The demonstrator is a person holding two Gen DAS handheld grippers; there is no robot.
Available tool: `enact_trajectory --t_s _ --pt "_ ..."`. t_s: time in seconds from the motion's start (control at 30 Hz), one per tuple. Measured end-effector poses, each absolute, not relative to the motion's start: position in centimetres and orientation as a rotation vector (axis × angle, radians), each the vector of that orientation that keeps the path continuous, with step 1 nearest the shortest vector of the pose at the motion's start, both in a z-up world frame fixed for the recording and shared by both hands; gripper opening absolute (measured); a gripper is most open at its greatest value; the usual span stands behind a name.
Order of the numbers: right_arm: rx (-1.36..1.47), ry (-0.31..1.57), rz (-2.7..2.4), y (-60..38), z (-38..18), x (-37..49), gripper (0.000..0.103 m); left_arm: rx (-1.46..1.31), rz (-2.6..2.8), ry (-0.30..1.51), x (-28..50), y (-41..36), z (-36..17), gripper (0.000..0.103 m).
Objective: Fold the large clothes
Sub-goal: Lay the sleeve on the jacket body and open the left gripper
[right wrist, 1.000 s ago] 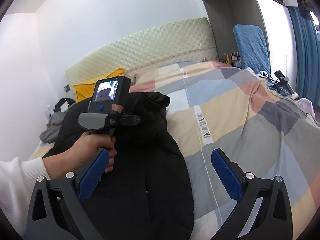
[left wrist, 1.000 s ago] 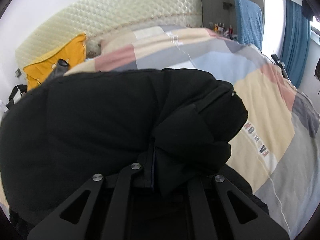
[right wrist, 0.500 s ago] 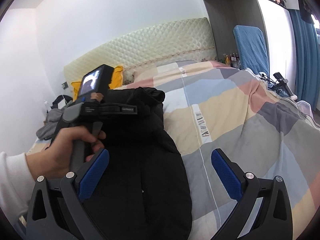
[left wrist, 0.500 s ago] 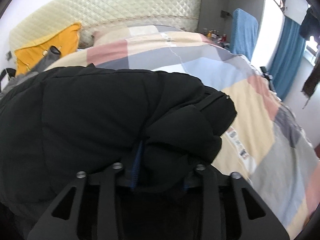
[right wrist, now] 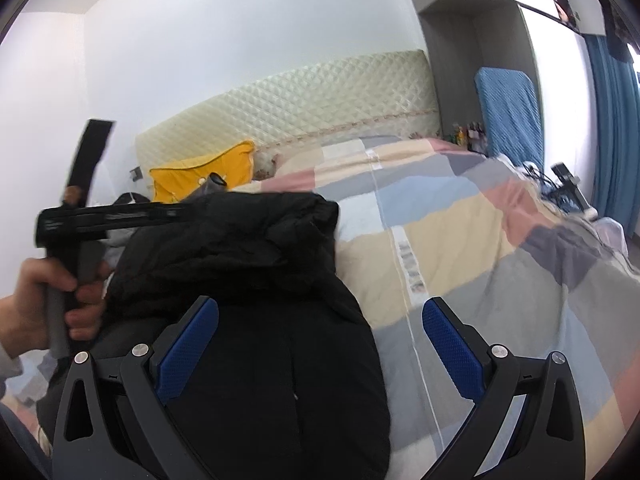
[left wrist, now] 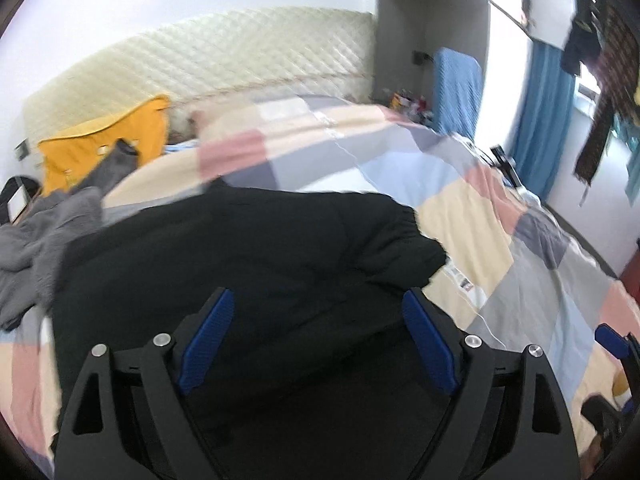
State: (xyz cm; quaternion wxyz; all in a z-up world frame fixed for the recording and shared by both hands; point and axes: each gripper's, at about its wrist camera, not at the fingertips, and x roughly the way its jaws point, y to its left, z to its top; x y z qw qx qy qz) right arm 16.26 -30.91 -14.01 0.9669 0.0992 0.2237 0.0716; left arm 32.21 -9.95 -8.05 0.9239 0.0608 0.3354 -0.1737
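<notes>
A black puffy jacket [left wrist: 256, 248] lies folded in a thick bundle on the bed's checked quilt [left wrist: 500, 216]. My left gripper [left wrist: 316, 328] is open and empty, its blue pads spread just above the jacket's near part. In the right wrist view the jacket [right wrist: 248, 280] lies at the lower left. My right gripper [right wrist: 320, 336] is open and empty, over the jacket's right edge and the quilt [right wrist: 460, 248]. The hand-held left gripper unit [right wrist: 80, 220] shows at the left, raised beside the jacket.
A grey fleece garment [left wrist: 36, 240] lies left of the jacket. A yellow pillow [left wrist: 104, 152] leans on the quilted headboard [left wrist: 224, 64]. A blue chair back [left wrist: 456, 88] and blue curtains [left wrist: 540, 120] stand at the right. Cables and small devices [right wrist: 564, 188] lie on the bed's right edge.
My left gripper has opened and let go of the jacket fold, then pulled back and up. The jacket has settled on the bed. My right gripper has stayed open and hardly moved.
</notes>
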Motion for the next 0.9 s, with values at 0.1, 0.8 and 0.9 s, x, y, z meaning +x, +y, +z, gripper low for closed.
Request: enact_trajectory --t_s 0.1,0.8,0.9 --pt "0.142 0.397 0.155 -29.7 -12.2 17.8 0.103 0.072 -0.275 0.672 32.1 -6.4 -6.6 0.086" --pt "0.079 0.677 0.253 -19.7 -16.8 42.9 0.092 0.059 0.039 0.749 42.5 5.9 -14.0 0.086" --pt "0.066 0.678 0.248 -19.3 -18.2 43.5 0.096 0.059 0.032 0.76 43.2 6.1 -15.6 0.086"
